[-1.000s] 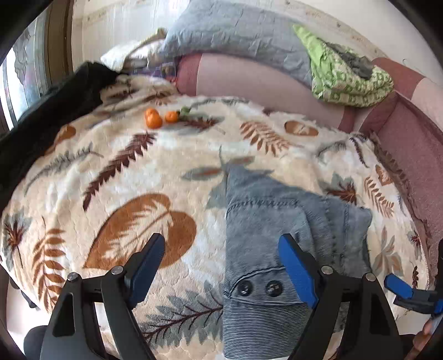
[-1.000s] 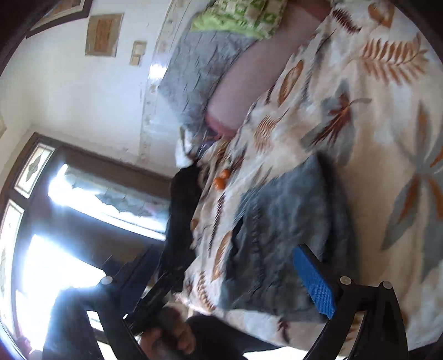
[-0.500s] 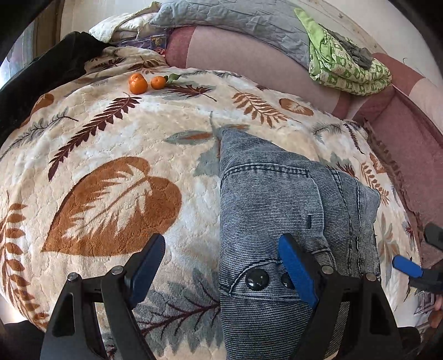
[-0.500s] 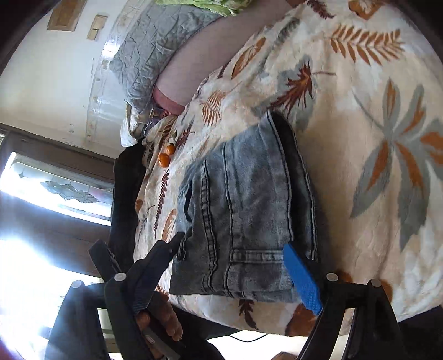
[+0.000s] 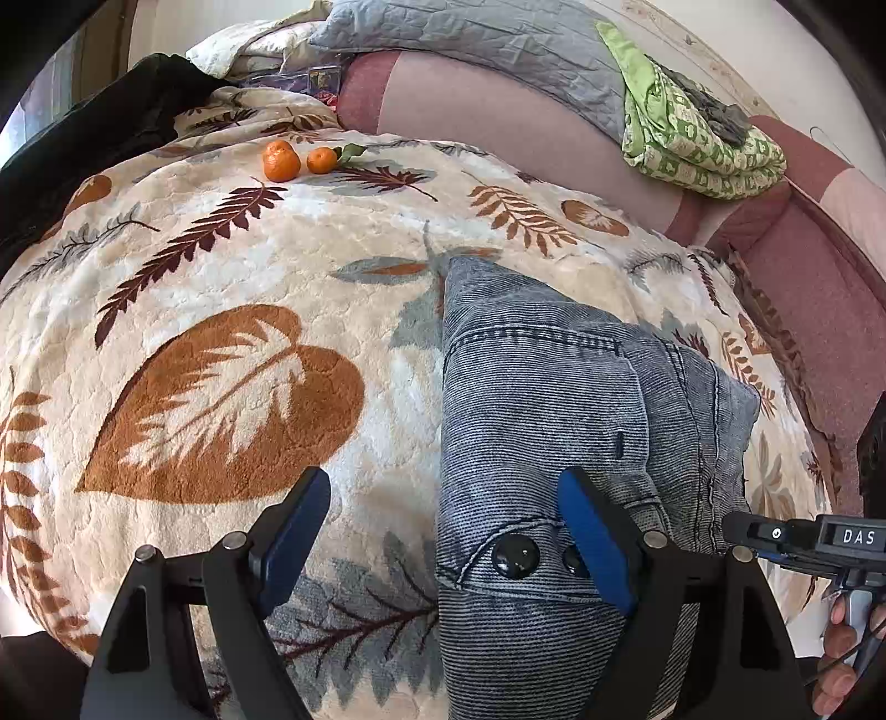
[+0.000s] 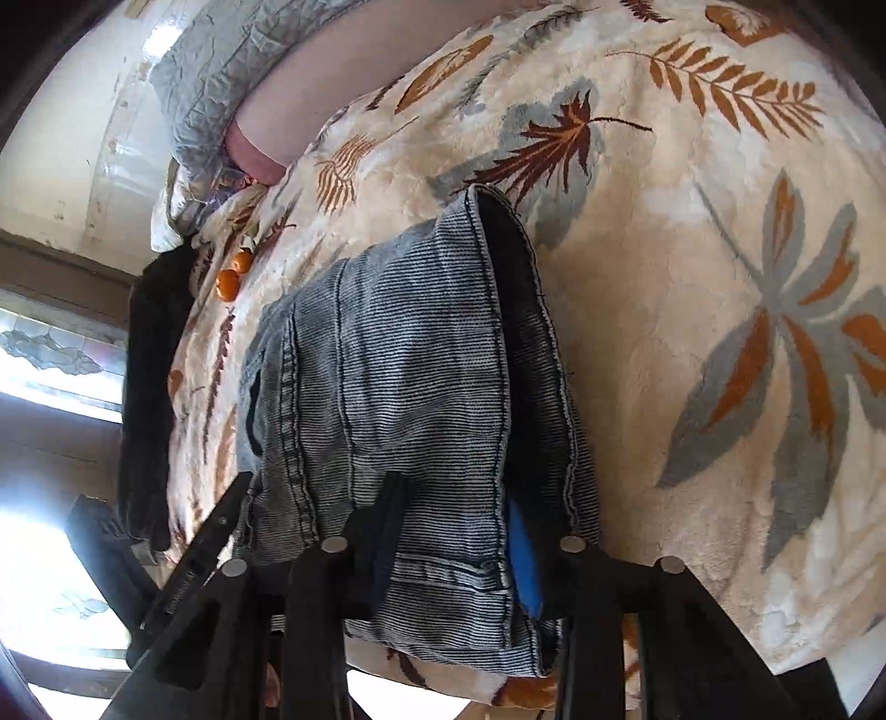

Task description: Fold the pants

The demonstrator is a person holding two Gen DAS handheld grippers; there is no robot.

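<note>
Pants (image 5: 554,399): folded denim bundle, lying on leaf-print blanket (image 5: 221,310) on bed, w/ two black buttons facing up. Right hand-held gripper (image 6: 448,548): fingers closing narrow on pants' hem layers, gripping them. Left hand-held gripper (image 5: 443,526): spreading wide, hovering over pants' button edge, holding nothing. Two oranges (image 5: 296,159): sitting well beyond pants, near pillows (image 5: 487,44).

Home bedroom: leaf-print blanket (image 5: 221,310), pillows (image 5: 476,44).
</note>
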